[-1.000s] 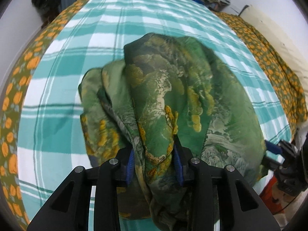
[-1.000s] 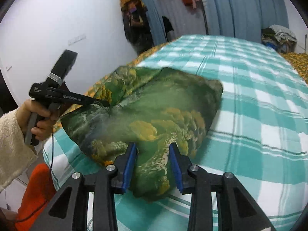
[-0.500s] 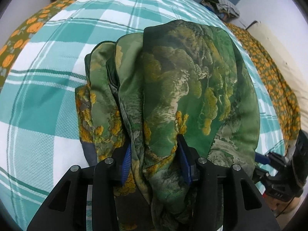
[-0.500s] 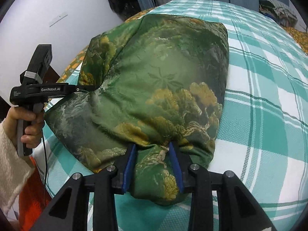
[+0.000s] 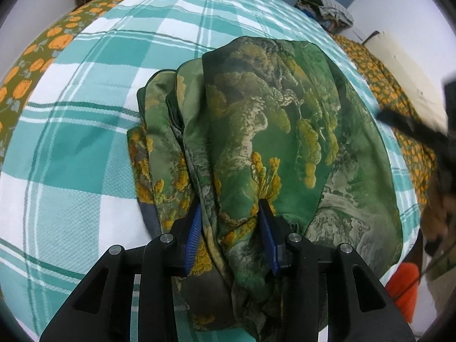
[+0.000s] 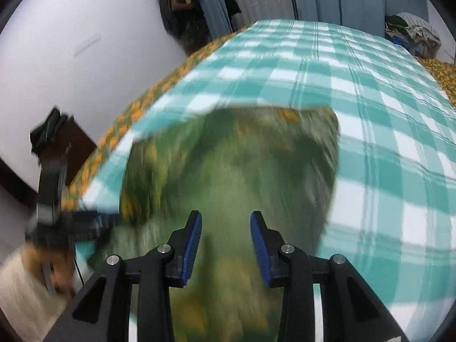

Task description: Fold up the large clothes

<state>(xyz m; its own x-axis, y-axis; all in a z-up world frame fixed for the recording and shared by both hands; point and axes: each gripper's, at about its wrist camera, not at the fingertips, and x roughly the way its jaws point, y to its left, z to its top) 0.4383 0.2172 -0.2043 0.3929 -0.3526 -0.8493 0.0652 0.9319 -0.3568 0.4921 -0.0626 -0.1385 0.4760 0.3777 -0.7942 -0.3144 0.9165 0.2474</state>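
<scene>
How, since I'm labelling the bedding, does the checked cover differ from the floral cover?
Pattern: the checked cover has teal and white checks; the floral cover is olive with orange flowers.
Place: the checked cover spreads across the top; the floral cover shows only as strips along both side edges.
Load: the green garment rests mainly on the checked cover, not the floral cover.
Shared: both are patterned bedding fabrics.

The garment (image 5: 256, 131) lies bunched on the bed (image 5: 85, 148), near its near edge and toward the right corner. Its folds pile to the left, one over another. The left tool (image 5: 230, 222) sits at the garment's near edge with cloth between its fingers. A clothes pile (image 5: 327, 8) sits beyond the bed's far right corner.
</scene>
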